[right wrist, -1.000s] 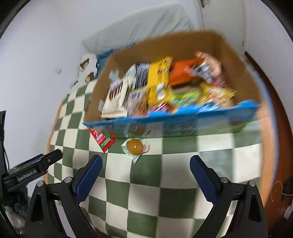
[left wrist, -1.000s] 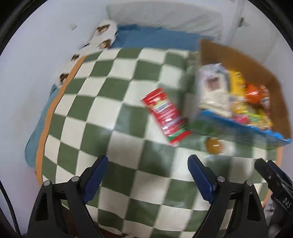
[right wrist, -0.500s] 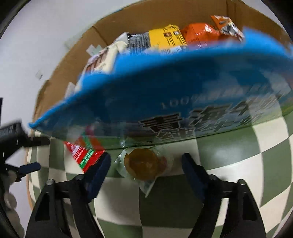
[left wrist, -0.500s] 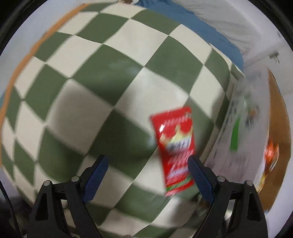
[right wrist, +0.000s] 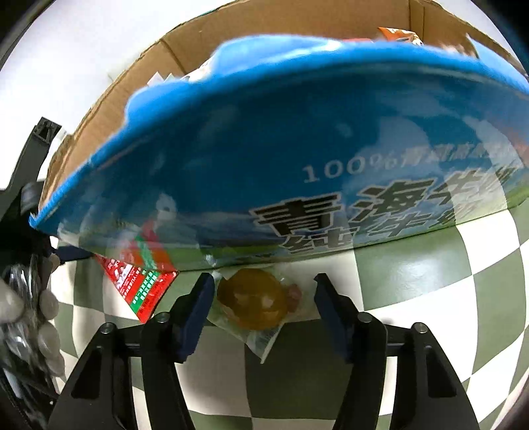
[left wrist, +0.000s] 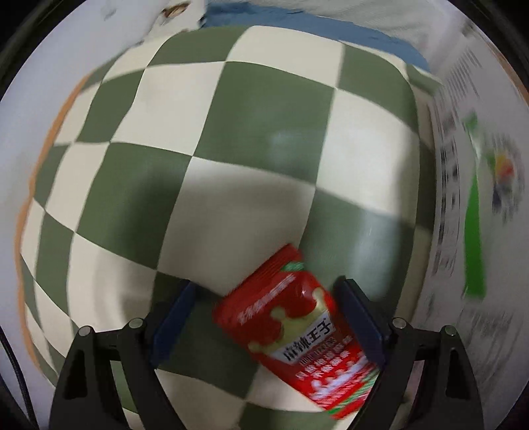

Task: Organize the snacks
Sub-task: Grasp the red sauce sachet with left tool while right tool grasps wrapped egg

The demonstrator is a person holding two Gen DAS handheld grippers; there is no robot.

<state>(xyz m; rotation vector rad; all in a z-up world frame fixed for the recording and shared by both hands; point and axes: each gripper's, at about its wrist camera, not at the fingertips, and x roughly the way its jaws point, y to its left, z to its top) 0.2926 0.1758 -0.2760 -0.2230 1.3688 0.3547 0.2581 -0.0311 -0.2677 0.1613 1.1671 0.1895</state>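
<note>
A red snack packet (left wrist: 297, 330) lies flat on the green-and-cream checked cloth (left wrist: 231, 139). My left gripper (left wrist: 267, 287) is low over it and open, with the packet between its fingers, close against the right one. In the right wrist view a round orange-brown snack in a clear wrapper (right wrist: 254, 297) lies on the cloth just in front of the blue printed cardboard box (right wrist: 297, 149). My right gripper (right wrist: 263, 279) straddles this snack and its jaws are closing. The left pad is at the wrapper's edge and the right pad stands apart from it.
The box holds several snack packs and its printed side wall (left wrist: 469, 198) rises just right of the red packet (right wrist: 142, 284). A hand (right wrist: 43, 314) and the other gripper's frame fill the left edge of the right wrist view. Blue bedding (left wrist: 297, 23) lies beyond the cloth.
Both grippers have come down close to the cloth. The left one now has the red packet between its fingers. The right one's jaws have narrowed around the wrapped snack.
</note>
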